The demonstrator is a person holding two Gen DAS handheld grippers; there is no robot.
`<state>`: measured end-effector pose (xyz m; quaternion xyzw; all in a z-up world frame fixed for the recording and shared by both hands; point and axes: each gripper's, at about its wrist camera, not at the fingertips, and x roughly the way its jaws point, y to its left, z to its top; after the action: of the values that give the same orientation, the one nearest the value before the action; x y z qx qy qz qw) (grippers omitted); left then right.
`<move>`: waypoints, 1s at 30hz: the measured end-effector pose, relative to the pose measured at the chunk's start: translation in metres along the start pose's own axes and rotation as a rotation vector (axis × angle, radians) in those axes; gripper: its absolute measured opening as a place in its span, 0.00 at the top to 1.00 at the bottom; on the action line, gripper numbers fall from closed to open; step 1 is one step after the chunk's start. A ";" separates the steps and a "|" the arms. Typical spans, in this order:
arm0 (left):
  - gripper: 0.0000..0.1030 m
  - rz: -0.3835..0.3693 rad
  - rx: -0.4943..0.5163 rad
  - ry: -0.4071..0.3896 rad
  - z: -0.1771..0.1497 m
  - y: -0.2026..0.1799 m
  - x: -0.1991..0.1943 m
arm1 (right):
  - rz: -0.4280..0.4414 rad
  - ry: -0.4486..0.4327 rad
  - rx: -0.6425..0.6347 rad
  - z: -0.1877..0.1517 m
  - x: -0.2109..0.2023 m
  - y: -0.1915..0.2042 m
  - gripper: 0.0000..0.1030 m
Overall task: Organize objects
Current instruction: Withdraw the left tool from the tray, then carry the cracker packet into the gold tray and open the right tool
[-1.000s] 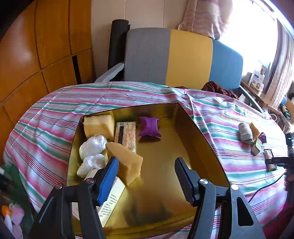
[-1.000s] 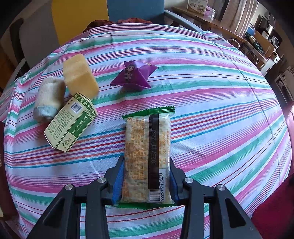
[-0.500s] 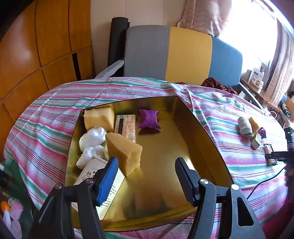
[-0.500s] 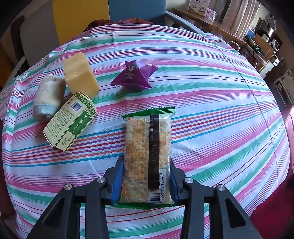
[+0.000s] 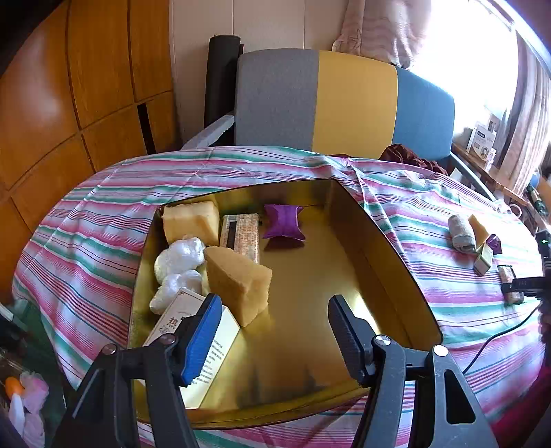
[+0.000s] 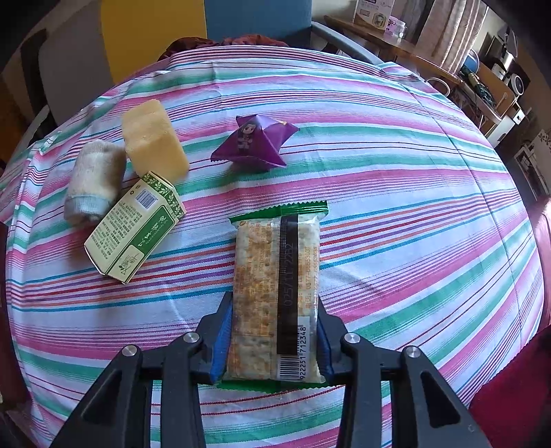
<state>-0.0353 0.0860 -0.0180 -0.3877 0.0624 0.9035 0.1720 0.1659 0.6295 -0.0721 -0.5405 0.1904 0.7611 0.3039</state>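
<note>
My right gripper (image 6: pixel 273 331) is shut on a green-edged cracker packet (image 6: pixel 275 275) and holds it just above the striped tablecloth. Beyond it lie a purple sachet (image 6: pixel 253 144), a yellow sponge (image 6: pixel 151 141), a rolled cloth (image 6: pixel 93 179) and a green-and-white box (image 6: pixel 134 227). My left gripper (image 5: pixel 272 327) is open and empty above the near end of a gold tray (image 5: pixel 378 268). The tray holds two yellow sponges (image 5: pixel 237 279), white bags (image 5: pixel 179 262), a cracker packet (image 5: pixel 241 234), a purple sachet (image 5: pixel 283 225) and a white box (image 5: pixel 206 348).
A grey, yellow and blue chair (image 5: pixel 337 103) stands behind the table. Wooden panels (image 5: pixel 69 103) fill the left. A side table with boxes (image 6: pixel 385 17) and gear stands at the far right. A black cable (image 5: pixel 496 344) runs over the cloth near the tray.
My left gripper has drawn back and up a little, so more of the tray shows. My right gripper has lifted slightly with the cracker packet still in it.
</note>
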 end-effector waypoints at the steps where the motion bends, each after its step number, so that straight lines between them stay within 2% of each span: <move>1: 0.37 0.000 -0.001 0.000 -0.001 0.001 0.000 | -0.001 0.000 -0.001 0.000 0.000 -0.004 0.61; 8: 0.37 0.003 -0.010 0.002 -0.006 0.007 -0.003 | 0.029 -0.002 0.023 -0.001 -0.009 -0.030 0.62; 12: 0.37 0.006 -0.020 -0.001 -0.008 0.014 -0.005 | 0.057 -0.065 0.029 -0.001 -0.037 -0.042 0.62; 13: 0.37 0.007 -0.023 -0.001 -0.008 0.016 -0.005 | 0.067 -0.077 0.025 -0.004 -0.048 -0.031 0.62; 14: 0.37 0.007 -0.029 -0.002 -0.009 0.017 -0.005 | 0.082 -0.091 0.015 -0.002 -0.058 -0.010 0.62; 15: 0.37 0.006 -0.034 -0.002 -0.009 0.019 -0.005 | 0.095 -0.104 0.003 0.015 -0.051 0.030 0.62; 16: 0.37 0.005 -0.039 -0.002 -0.010 0.021 -0.005 | 0.112 -0.117 -0.014 0.013 -0.061 0.054 0.62; 17: 0.37 0.005 -0.044 -0.002 -0.011 0.023 -0.005 | 0.130 -0.128 -0.035 0.009 -0.057 0.099 0.62; 18: 0.37 0.006 -0.051 -0.001 -0.012 0.025 -0.005 | 0.148 -0.139 -0.055 -0.006 -0.077 0.127 0.62; 22: 0.37 0.014 -0.079 -0.009 -0.013 0.036 -0.009 | 0.231 -0.167 -0.159 -0.012 -0.098 0.194 0.62; 23: 0.37 0.017 -0.086 -0.012 -0.013 0.039 -0.010 | 0.249 -0.171 -0.186 -0.003 -0.091 0.220 0.62; 30: 0.37 0.070 -0.156 -0.020 -0.020 0.073 -0.021 | 0.421 -0.153 -0.368 -0.026 -0.116 0.325 0.62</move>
<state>-0.0344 0.0075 -0.0184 -0.3886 0.0034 0.9148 0.1103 -0.0061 0.3418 0.0147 -0.4760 0.1336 0.8678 0.0497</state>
